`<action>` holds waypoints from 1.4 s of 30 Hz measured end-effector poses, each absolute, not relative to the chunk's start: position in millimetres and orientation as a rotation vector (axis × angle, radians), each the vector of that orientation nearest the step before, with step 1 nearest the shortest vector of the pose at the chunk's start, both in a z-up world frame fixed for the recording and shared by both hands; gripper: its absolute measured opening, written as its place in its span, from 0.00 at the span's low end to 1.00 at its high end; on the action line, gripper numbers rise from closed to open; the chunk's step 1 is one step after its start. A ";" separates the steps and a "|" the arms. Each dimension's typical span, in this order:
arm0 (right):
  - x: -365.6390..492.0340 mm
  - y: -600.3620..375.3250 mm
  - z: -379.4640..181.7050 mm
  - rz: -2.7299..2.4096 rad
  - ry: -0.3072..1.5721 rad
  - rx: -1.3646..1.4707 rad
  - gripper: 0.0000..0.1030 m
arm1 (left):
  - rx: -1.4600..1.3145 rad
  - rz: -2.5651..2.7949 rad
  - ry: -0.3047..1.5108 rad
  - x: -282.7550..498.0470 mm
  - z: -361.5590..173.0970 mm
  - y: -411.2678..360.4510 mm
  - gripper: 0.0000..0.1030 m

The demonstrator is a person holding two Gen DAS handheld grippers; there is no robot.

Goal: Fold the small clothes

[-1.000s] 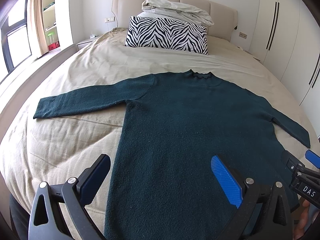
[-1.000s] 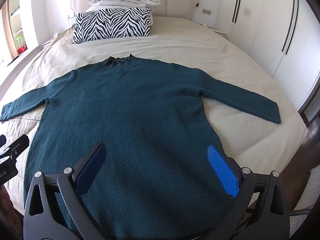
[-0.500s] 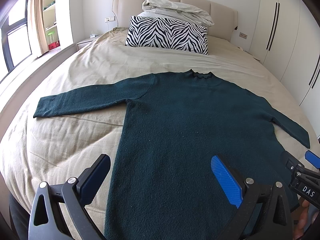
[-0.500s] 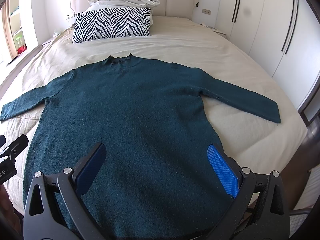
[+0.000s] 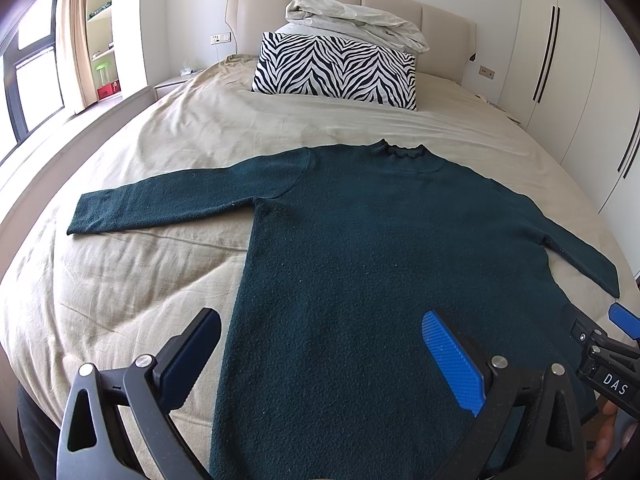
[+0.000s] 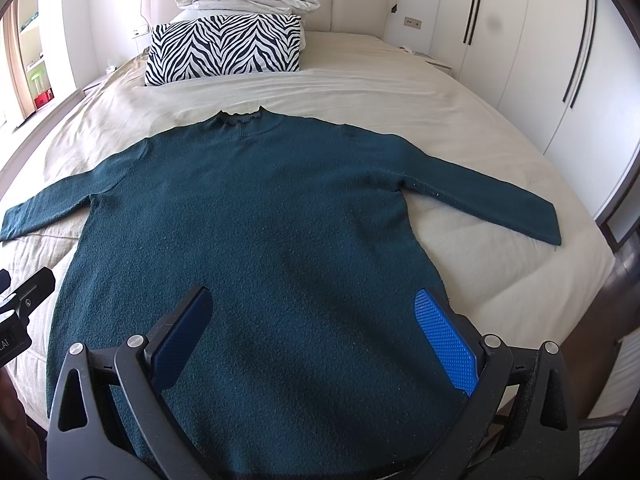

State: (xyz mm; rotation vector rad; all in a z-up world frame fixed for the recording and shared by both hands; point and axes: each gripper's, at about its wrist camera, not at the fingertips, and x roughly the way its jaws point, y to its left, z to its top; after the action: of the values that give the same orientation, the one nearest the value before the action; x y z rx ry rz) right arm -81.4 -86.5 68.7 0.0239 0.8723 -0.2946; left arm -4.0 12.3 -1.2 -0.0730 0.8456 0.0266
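My left gripper (image 5: 320, 356) sits low at the near edge of the bed (image 5: 132, 280), pointing far toward the headboard, jaws wide apart w/ nothing between them; its fingers straddle the sweater's near-left hem area. My right gripper (image 6: 320, 332) is level beside it, same heading, jaws also wide apart, held over the near-right part of the sweater. In the left view the right gripper's tip shows at the far right; in the right view the left one pokes in at the left edge. The teal sweater (image 5: 380, 248) lies flat on the bed, neck toward the far side, sleeves spread left & right. Zebra pillow (image 5: 336, 70) sits far, at the headboard, w/ a folded duvet (image 5: 352, 20) behind it.
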 end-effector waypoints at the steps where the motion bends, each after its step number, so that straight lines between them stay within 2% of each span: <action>1: -81.4 -85.9 68.5 -0.295 0.873 0.023 1.00 | -0.072 0.027 0.846 -4.2 -1.2 12.3 1.00; 24: -73.9 -78.4 62.7 -0.299 0.899 0.013 1.00 | -0.114 0.005 0.857 -3.4 -7.2 22.6 1.00; 42: -46.9 -50.1 33.6 -0.282 0.951 0.005 1.00 | -0.244 -0.033 0.844 6.4 -22.4 71.9 1.00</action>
State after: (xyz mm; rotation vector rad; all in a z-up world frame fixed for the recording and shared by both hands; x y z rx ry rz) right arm -46.9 -50.1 33.6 0.0047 0.9506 -0.2817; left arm 6.4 71.9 -22.4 -0.2439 0.8439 -0.0332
